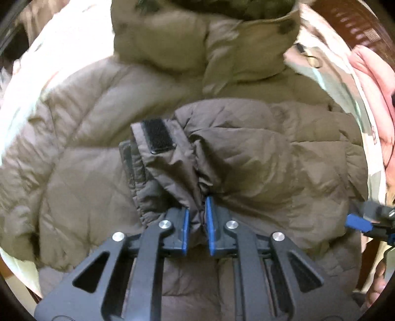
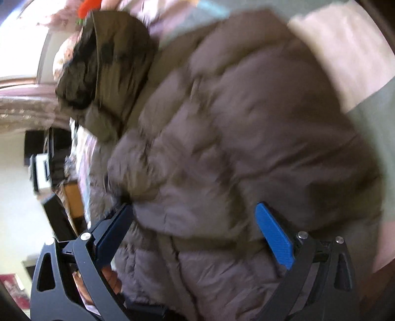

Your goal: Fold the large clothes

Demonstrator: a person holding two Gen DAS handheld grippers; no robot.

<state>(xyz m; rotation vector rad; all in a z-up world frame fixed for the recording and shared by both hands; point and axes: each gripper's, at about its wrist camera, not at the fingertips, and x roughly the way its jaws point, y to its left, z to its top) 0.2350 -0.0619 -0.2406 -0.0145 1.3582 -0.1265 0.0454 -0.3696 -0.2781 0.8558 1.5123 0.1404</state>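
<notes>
A large brown puffer jacket [image 1: 86,153] lies spread out, its fur-edged hood [image 1: 202,42] at the top. My left gripper [image 1: 197,210] is shut on the sleeve cuff [image 1: 170,158], which has a black velcro strip and lies folded over the jacket's body. My right gripper shows at the right edge of the left wrist view [image 1: 363,222]. In the right wrist view my right gripper [image 2: 195,210] is open, its blue pads wide apart over the jacket's body [image 2: 234,135]. That view is blurred. The hood [image 2: 108,64] is at the upper left there.
Pink clothes [image 1: 370,84] and a pale sheet [image 1: 49,56] lie around the jacket. A dark wooden headboard [image 1: 358,22] stands at the upper right. In the right wrist view a pale wall and dark furniture [image 2: 49,160] are at the left.
</notes>
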